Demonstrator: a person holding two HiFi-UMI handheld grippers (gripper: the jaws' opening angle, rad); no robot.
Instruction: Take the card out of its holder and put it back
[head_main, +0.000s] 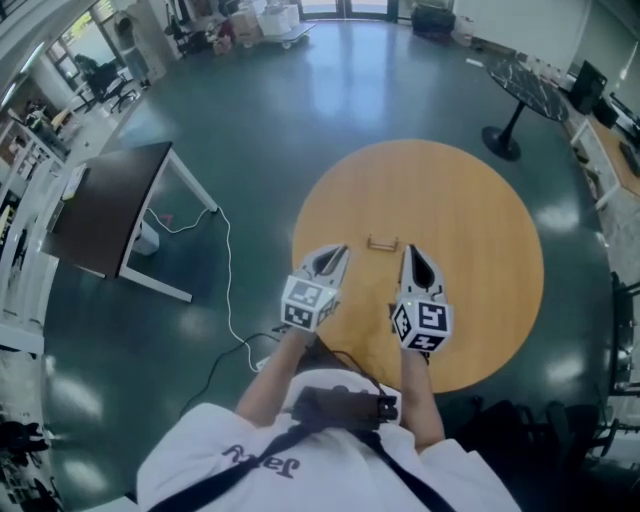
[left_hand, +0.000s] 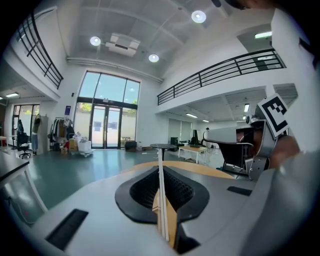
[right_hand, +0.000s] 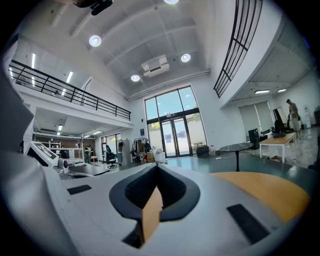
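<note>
The left gripper (left_hand: 160, 172) has its jaws nearly together, clamped on a thin white card (left_hand: 160, 200) that stands edge-on. Only the left gripper view shows the card. The right gripper (right_hand: 156, 175) is closed, with nothing between its jaws. In the head view both grippers point away from the person over the round wooden table (head_main: 480, 200), with the small holder (head_main: 382, 243) lying between their tips. Each gripper carries a cube (head_main: 308, 303) with black-and-white square markers. The lettering on the white shirt (head_main: 250, 470) is not legible.

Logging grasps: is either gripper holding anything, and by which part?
The left gripper pinches the white card by its flat faces, far edge past the tips; the right gripper holds nothing.
</note>
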